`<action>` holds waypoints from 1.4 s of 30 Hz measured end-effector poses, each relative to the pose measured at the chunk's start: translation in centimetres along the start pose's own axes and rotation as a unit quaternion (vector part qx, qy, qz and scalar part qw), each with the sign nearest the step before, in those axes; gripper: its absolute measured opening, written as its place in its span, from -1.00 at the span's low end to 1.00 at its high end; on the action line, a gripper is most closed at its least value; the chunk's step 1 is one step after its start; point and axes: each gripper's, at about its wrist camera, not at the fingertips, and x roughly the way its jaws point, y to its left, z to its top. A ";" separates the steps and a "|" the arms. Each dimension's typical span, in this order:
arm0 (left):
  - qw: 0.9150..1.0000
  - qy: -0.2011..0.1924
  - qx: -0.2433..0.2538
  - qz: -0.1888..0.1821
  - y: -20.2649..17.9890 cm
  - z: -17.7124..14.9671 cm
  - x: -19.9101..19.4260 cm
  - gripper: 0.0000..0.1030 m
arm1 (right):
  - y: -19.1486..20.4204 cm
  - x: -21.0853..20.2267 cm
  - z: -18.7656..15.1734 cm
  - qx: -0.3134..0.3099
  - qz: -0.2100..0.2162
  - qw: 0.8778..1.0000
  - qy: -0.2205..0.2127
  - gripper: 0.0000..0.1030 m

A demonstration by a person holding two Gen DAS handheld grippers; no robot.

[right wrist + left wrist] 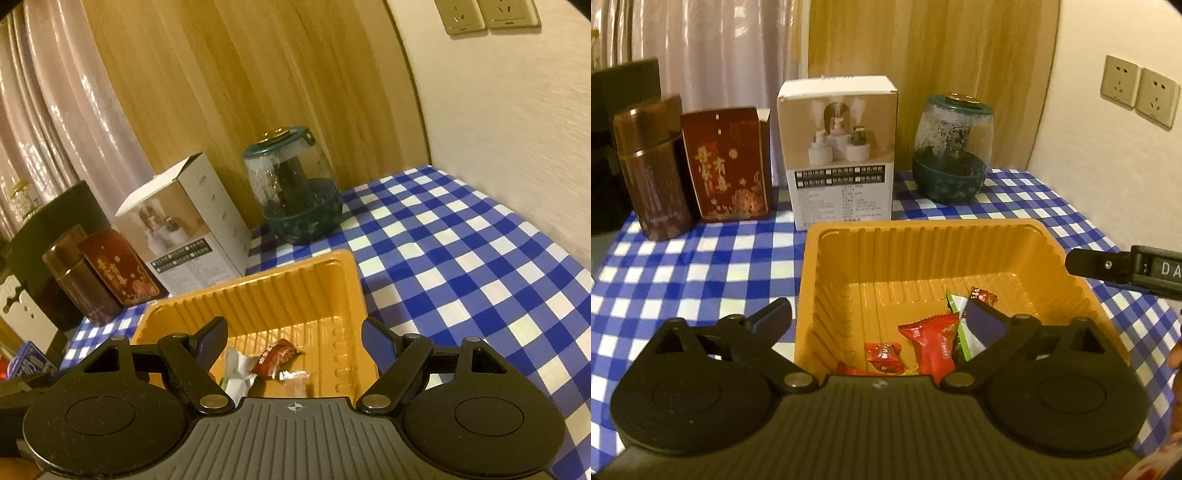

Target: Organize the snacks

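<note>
From the left wrist cam, the left gripper (877, 319) has its jaws wide apart w/ nothing between them; one finger sits outside the orange tray (993, 236), the other hangs over the inside. The tray is thin ribbed plastic, so I think it is light, bendy, and slides easily on the checked cloth (701, 266). Inside lie a big red candy (932, 345), a small red candy (884, 352), a green-white packet (964, 325) and a dark red candy (982, 295). These look light, crinkly and slippery, so best to pinch each by the fat middle, not the twisted ends. The right gripper's tip pokes in near the tray's right rim. Behind stand a white box (842, 155), a red box (727, 166), a brown bottle (652, 170) and a glass jar (951, 147). From the right wrist cam, the right gripper (293, 338) is also spread apart & empty, just above the tray (295, 284). Below it lie a brown candy (279, 356), a white wrapper (238, 373) and a clear wrapper (293, 376).
</note>
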 end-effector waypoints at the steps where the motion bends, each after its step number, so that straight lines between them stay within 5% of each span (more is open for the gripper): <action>1: 1.000 -0.001 0.004 0.002 -0.1 0.0 -0.1 1.00 | 0.1 0.0 -0.1 -0.004 -0.001 1.000 0.003 0.54; 19: 1.000 -0.015 0.002 0.005 -1.3 -1.0 -3.3 1.00 | 0.9 -2.2 -1.8 -0.051 -0.020 0.998 0.016 0.58; 42: 1.000 -0.001 -0.023 0.011 -1.4 -6.5 -13.4 1.00 | 3.9 -10.8 -7.0 -0.083 -0.016 0.996 0.023 0.58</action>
